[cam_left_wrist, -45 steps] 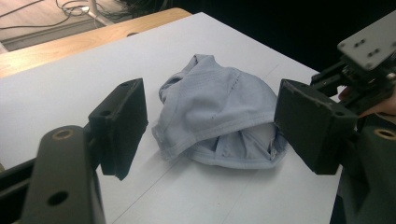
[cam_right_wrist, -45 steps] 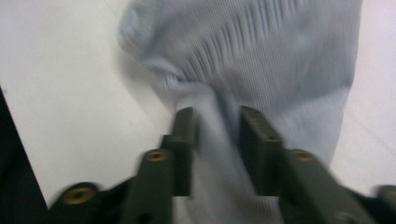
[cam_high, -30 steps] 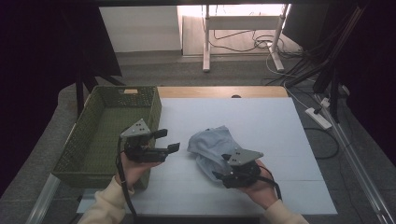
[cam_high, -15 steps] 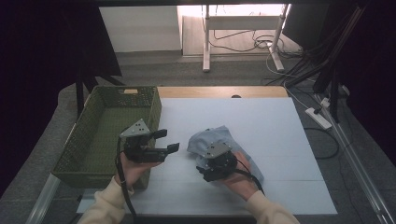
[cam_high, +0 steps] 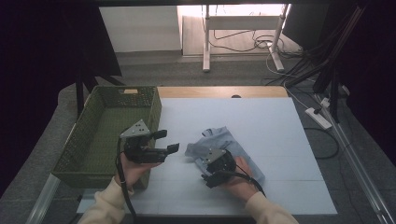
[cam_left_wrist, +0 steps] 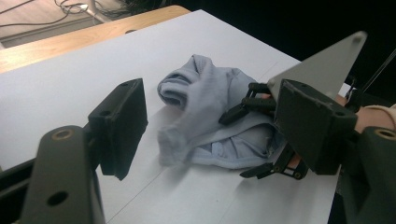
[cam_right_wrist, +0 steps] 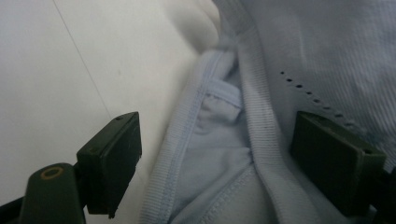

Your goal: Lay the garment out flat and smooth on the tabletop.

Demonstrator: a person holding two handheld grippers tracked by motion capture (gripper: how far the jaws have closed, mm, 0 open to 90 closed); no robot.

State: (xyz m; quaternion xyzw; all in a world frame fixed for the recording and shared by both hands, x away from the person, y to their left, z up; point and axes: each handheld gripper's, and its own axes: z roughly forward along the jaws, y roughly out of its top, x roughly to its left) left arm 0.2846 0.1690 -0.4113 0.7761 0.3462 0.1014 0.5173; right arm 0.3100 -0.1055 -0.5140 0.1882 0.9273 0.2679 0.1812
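Observation:
A crumpled light-blue garment (cam_high: 219, 140) lies on the white table top (cam_high: 266, 121), a little right of centre. My right gripper (cam_high: 215, 167) points down at its near edge. In the right gripper view a ribbed hem of the garment (cam_right_wrist: 224, 140) runs between the jaws of the right gripper (cam_right_wrist: 224, 163), which have just been opening and stand apart without pressing on it. My left gripper (cam_high: 166, 141) hovers left of the garment, open with nothing between its pads. In the left gripper view, the left gripper (cam_left_wrist: 215, 130) looks across at the garment (cam_left_wrist: 205, 93) and the right gripper (cam_left_wrist: 251, 140).
A green mesh basket (cam_high: 154, 107) stands along the table's left edge, just behind the left hand. A wooden strip (cam_high: 219, 92) borders the far side. Cables and a power strip (cam_high: 320, 116) lie on the floor to the right.
The right hand has moved left and down onto the garment's near edge. The left gripper has stayed where it was.

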